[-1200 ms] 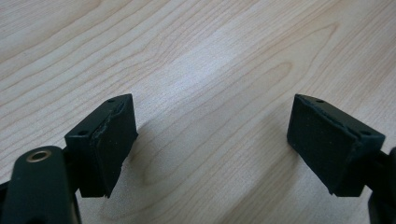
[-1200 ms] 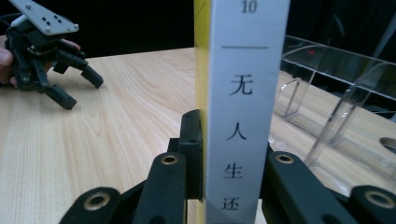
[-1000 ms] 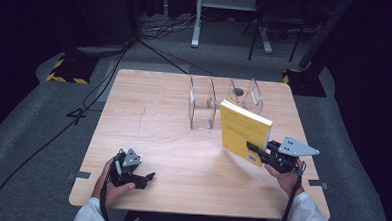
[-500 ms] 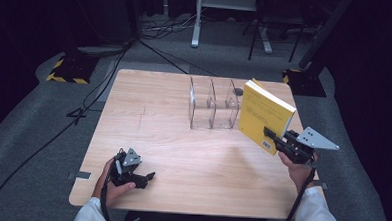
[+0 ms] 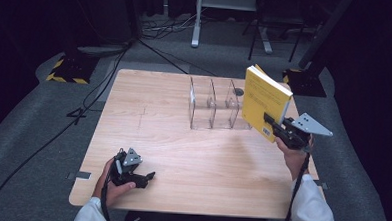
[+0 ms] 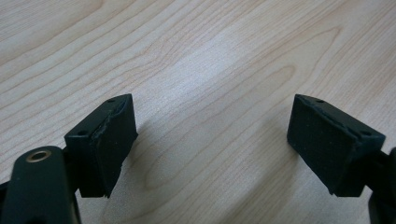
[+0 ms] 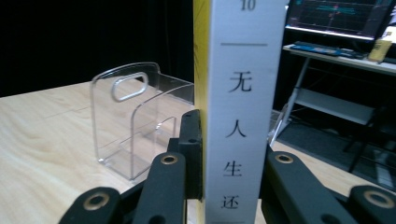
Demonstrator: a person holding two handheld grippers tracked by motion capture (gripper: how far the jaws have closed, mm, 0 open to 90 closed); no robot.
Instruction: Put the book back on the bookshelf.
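A yellow book with a white spine stands upright in the air, to the right of a clear acrylic file rack. My right gripper is shut on the book's lower end, one jaw against each cover. In the right gripper view the spine faces the camera and the rack sits to its left. At the table's near left, my left gripper rests low on the wood. Its jaws stand wide apart over bare tabletop, and nothing lies between them.
The wooden table has open surface between the two hands. The rack holds several upright clear dividers. Beyond the far edge stand a metal frame, black stands and floor cables. A screen glows at the top right of the right gripper view.
The right hand has carried the book up and to the right, from in front of the rack to its right side. The left hand has stayed put.
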